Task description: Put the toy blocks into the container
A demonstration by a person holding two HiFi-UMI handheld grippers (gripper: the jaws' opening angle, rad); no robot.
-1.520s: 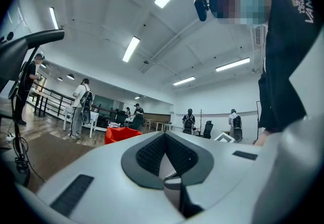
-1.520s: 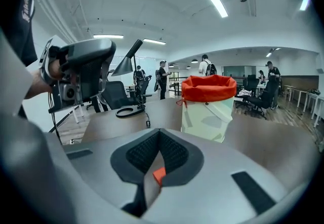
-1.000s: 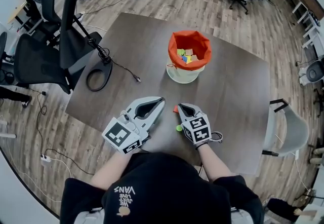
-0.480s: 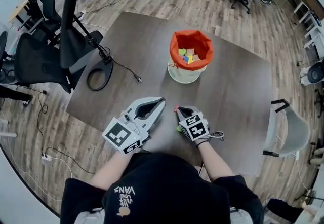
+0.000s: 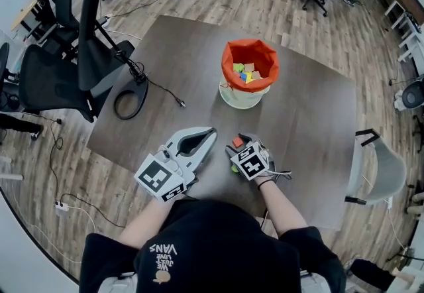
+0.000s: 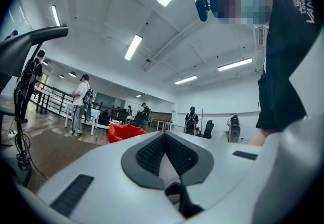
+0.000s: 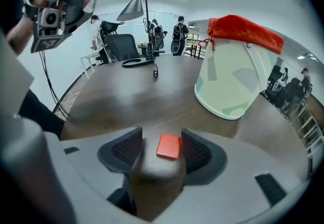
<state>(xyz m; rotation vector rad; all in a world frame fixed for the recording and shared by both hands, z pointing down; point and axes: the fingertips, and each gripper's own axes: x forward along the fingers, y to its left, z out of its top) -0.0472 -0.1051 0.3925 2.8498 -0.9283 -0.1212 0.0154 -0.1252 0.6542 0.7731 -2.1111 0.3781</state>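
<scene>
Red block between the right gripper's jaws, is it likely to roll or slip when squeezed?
The red block looks flat-faced and rigid, so it probably won't roll. It lies flat on the table, so tipping seems unlikely. The right gripper has just been opening its jaws around it, not pressing; their textured pads should grip its flat sides.

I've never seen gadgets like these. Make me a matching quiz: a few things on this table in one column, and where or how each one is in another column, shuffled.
Things:
1 red block
2 green block
3 container
4 left tool

States:
A jaws shut, nothing between them
B holds several coloured blocks
C lies between the right tool's open jaws
D on the table, half hidden beside the right tool

Pairs: 1-C, 2-D, 3-B, 4-A.

The right tool's jaws have just been opening; the red block sits between them, not gripped.
</scene>
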